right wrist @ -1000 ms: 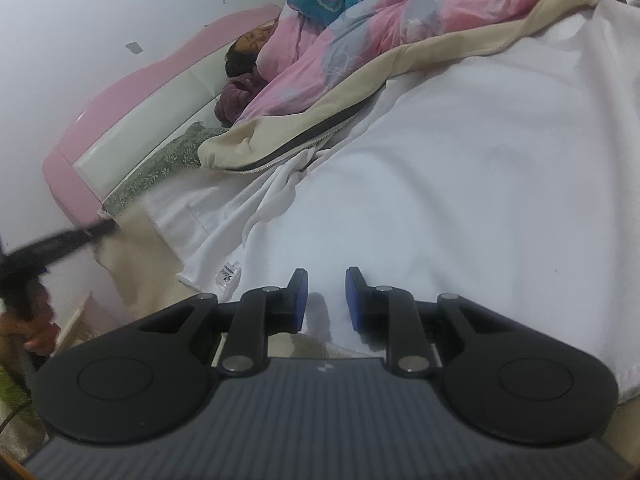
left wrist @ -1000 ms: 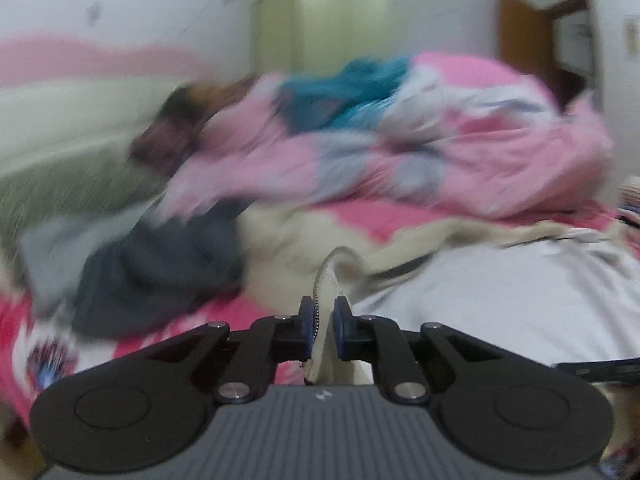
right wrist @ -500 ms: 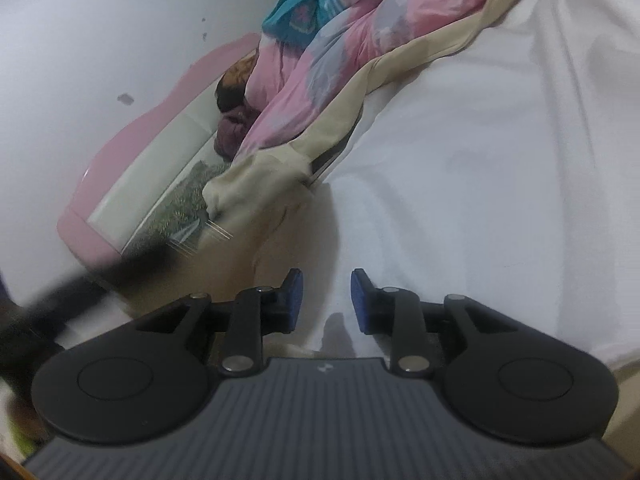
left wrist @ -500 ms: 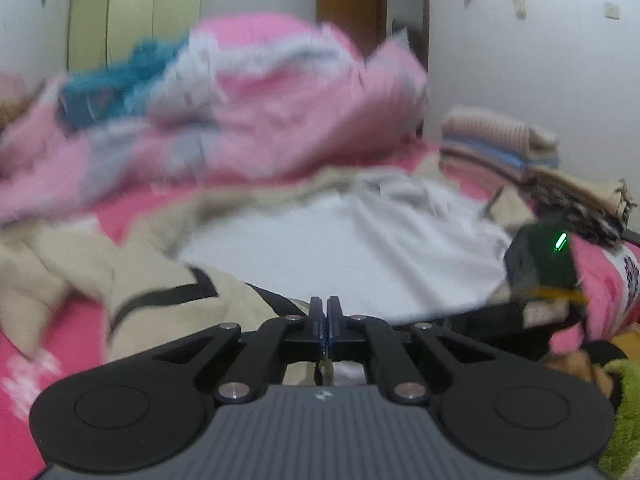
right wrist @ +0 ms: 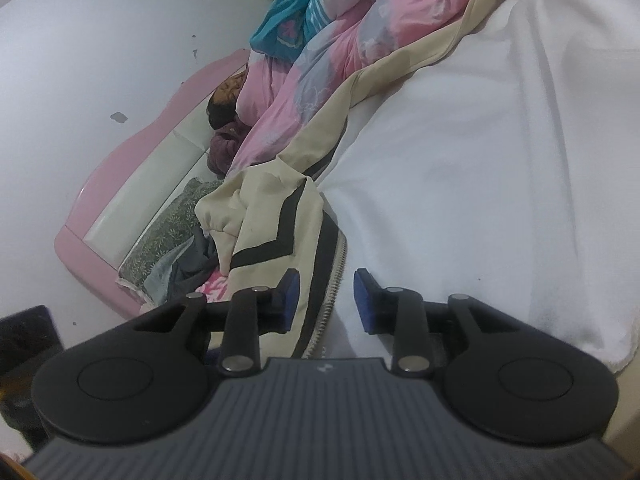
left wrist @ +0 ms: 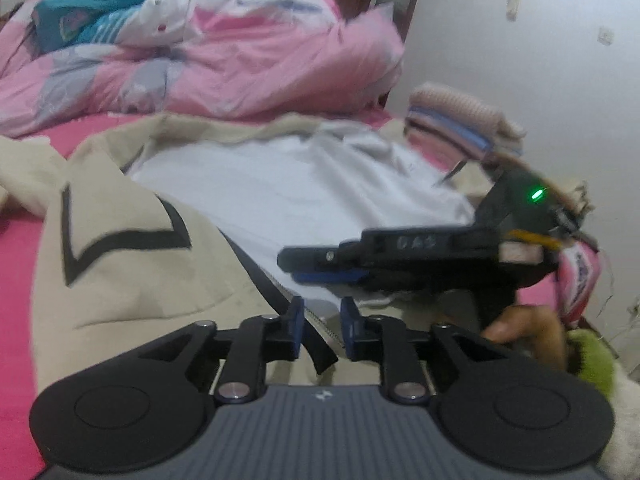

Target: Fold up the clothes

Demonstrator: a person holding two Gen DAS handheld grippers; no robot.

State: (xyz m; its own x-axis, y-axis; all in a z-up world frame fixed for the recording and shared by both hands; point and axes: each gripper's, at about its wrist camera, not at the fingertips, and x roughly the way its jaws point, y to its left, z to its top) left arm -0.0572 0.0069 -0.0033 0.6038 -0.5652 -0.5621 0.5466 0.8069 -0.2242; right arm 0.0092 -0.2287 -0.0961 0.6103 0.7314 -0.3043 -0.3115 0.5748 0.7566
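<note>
Both tools are released over the jacket's zip edge: the left tool (left wrist: pixel 322 328) and the right tool (right wrist: pixel 325 300) each straddle it, ungripped. The jacket (left wrist: pixel 120 256) lies spread on the bed (left wrist: pixel 20 240), its flap laid across the white lining (right wrist: pixel 480 160).

Right gripper (right wrist: pixel 326 300), jaws apart, above the zipper edge of a cream jacket (right wrist: pixel 276 224) folded over a white garment (right wrist: pixel 460 184) on the bed.

A pink bed (left wrist: pixel 24 240) carries a beige jacket (left wrist: pixel 132 276), white garment (left wrist: pixel 280 188) and pink quilt (left wrist: pixel 248 64).
</note>
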